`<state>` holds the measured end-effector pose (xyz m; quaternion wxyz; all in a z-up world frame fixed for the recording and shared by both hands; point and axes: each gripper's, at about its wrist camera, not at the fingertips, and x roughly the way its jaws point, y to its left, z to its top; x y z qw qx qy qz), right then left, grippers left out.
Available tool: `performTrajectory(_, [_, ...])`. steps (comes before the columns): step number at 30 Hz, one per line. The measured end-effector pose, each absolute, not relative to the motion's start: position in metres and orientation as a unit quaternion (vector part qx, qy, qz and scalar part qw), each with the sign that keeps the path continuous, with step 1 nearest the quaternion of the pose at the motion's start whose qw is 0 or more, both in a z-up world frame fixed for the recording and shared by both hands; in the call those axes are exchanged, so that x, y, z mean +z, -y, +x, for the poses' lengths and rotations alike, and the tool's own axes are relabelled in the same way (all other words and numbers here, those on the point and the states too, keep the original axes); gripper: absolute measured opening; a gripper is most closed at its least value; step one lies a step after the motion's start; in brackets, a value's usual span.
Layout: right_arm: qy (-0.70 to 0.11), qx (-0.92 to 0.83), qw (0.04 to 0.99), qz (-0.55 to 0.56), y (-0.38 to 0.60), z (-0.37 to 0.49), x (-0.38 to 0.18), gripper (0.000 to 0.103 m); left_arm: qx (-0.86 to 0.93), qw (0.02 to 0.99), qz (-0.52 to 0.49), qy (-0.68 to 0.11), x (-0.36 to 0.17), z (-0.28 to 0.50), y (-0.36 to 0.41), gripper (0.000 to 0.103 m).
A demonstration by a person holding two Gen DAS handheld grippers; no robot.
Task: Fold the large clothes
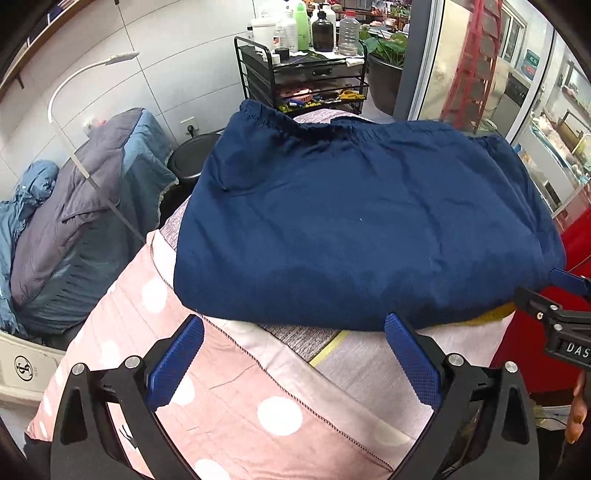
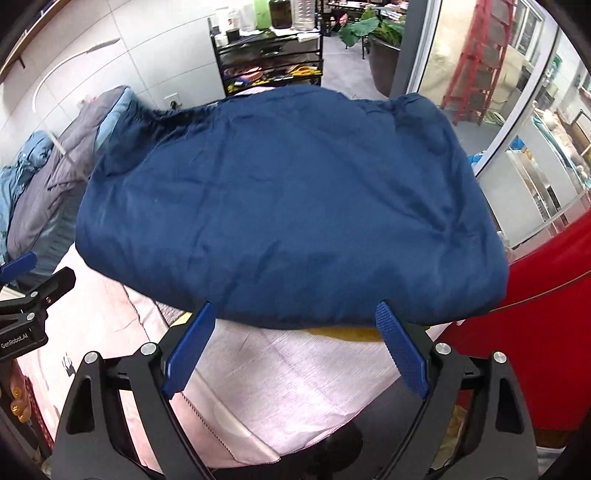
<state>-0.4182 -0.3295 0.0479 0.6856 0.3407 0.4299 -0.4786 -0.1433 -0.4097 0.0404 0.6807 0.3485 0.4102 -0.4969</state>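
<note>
A folded navy garment [image 1: 365, 221] with an elasticated hem along its far edge lies flat on the pink polka-dot bedding [image 1: 229, 402] before you, its near fold running across both wrist views. A sliver of yellow fabric [image 2: 347, 333] shows under that near edge, and a grey knit cloth [image 1: 303, 338] lies between garment and bedding.

Your left gripper [image 1: 293, 354] hangs just short of the near fold, its 2 blue fingers spread wide and holding nothing; the right-hand fingertip sits at the garment's edge, though whether it touches is hard to judge through the fisheye. Your right gripper [image 2: 295, 343] is likewise spread and empty, both tips at the same fold near the garment's right corner. Each gripper shows at the edge of the other's view.

To the left, a heap of grey and blue quilts [image 1: 74, 221] rests against the tiled wall, with a white curved lamp arm [image 1: 77, 77] above it and a black round stool [image 1: 192, 158] beside. Behind the garment stands a black wire cart [image 1: 303, 81] loaded with bottles and 1 dark jar. A potted green plant [image 2: 373, 33] sits past it, a red ladder [image 2: 476, 62] shows behind the glass panels, and a red surface [image 2: 546, 321] borders the right side.
</note>
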Motion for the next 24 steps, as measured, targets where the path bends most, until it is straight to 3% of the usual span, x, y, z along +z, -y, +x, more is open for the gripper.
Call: performTrajectory(24, [-0.444,-0.464,0.693,0.326,0.325,-0.402,0.051,0.088,-0.495,0.672,0.357,-0.419,0.036,-0.147,0.404,0.097])
